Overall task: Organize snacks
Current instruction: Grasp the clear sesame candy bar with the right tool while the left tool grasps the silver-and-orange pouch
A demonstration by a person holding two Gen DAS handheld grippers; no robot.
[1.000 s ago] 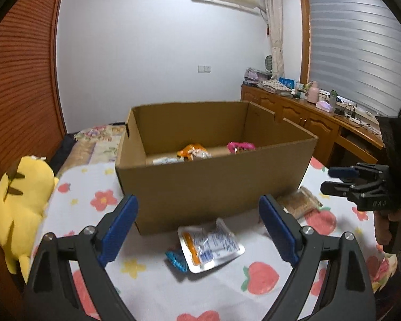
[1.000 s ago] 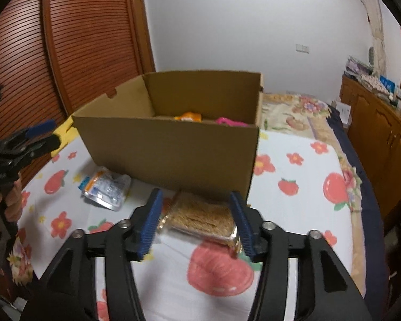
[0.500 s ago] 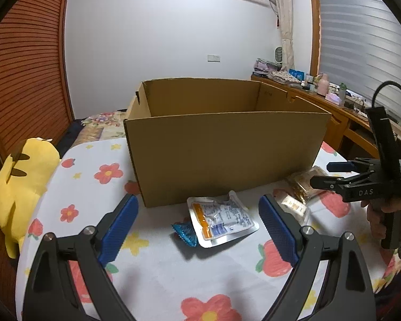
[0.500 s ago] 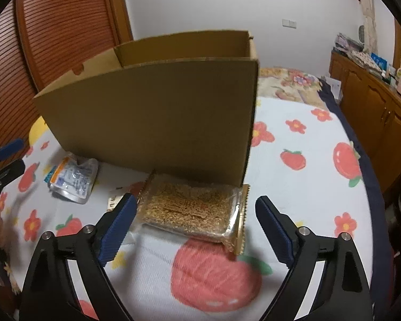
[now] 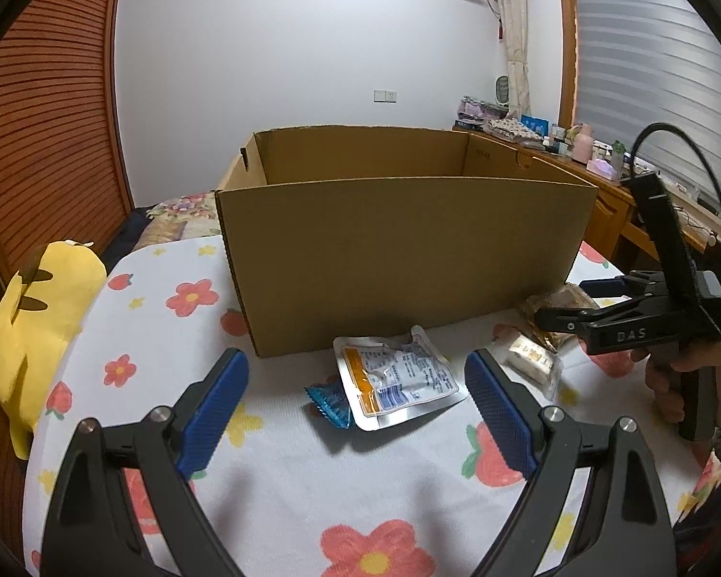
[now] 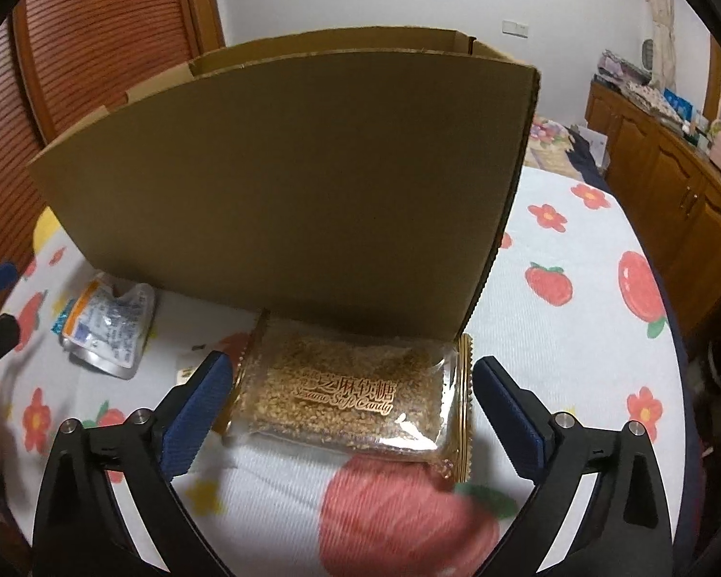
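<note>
Cardboard box (image 5: 399,250) on floral cloth (image 5: 283,476). Right gripper (image 6: 351,399) spread around candy pack (image 6: 351,394) (not pinching). Left gripper (image 5: 355,399) spread near foil pouch (image 5: 394,380).

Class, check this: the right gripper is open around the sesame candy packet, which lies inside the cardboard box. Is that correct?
Not quite. The right gripper is open around the sesame candy packet, but the packet lies on the tablecloth in front of the cardboard box, not inside it. The right wrist view shows this.
</note>
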